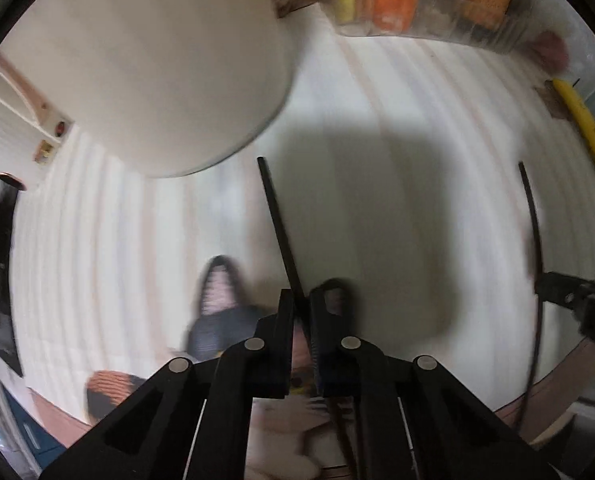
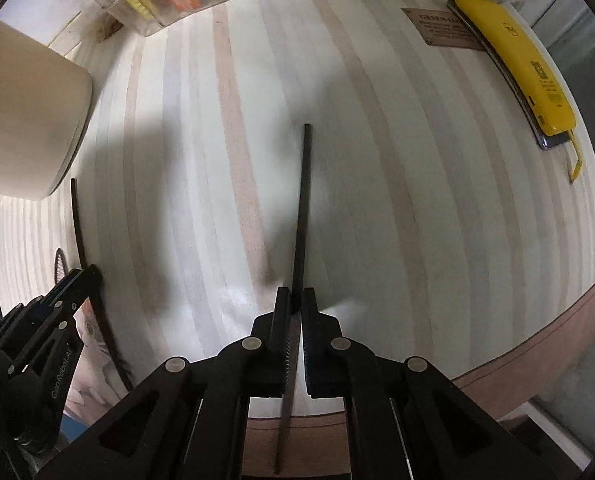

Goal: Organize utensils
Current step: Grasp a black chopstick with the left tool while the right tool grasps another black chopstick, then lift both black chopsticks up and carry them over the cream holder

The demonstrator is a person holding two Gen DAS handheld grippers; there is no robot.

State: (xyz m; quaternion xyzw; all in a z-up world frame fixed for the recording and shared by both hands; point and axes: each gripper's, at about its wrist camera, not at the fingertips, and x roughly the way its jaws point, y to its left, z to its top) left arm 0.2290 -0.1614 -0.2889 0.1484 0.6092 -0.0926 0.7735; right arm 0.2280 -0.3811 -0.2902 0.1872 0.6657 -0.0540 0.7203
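While it points steeply down at the striped wooden table (image 1: 377,92), the left gripper (image 1: 300,300) has its jaws pressed together on a thin black chopstick (image 1: 277,224), which runs from between the fingers up and away toward the far left, its tip ending just beside the base of a large cream container (image 1: 169,72). Far across the table stands a clear bin (image 1: 417,12) of packets, and a yellow device (image 1: 585,128) lies at the far right edge. At the right of this view the right gripper (image 1: 549,284) reaches in, with a second black chopstick (image 1: 531,216) rising from it. This view is blurred, and a dark patterned shape near the fingers cannot be made out. From the right wrist view, the right gripper (image 2: 292,300) also aims down at the table (image 2: 417,200), jaws pinching its chopstick (image 2: 303,208), which stands nearly straight up the picture and passes back below the fingers. At the near left the left gripper (image 2: 91,272) holds its own chopstick (image 2: 77,220), close beside the cream container (image 2: 29,120). The yellow device (image 2: 517,64) lies at the far right beside a brown plaque (image 2: 441,26).
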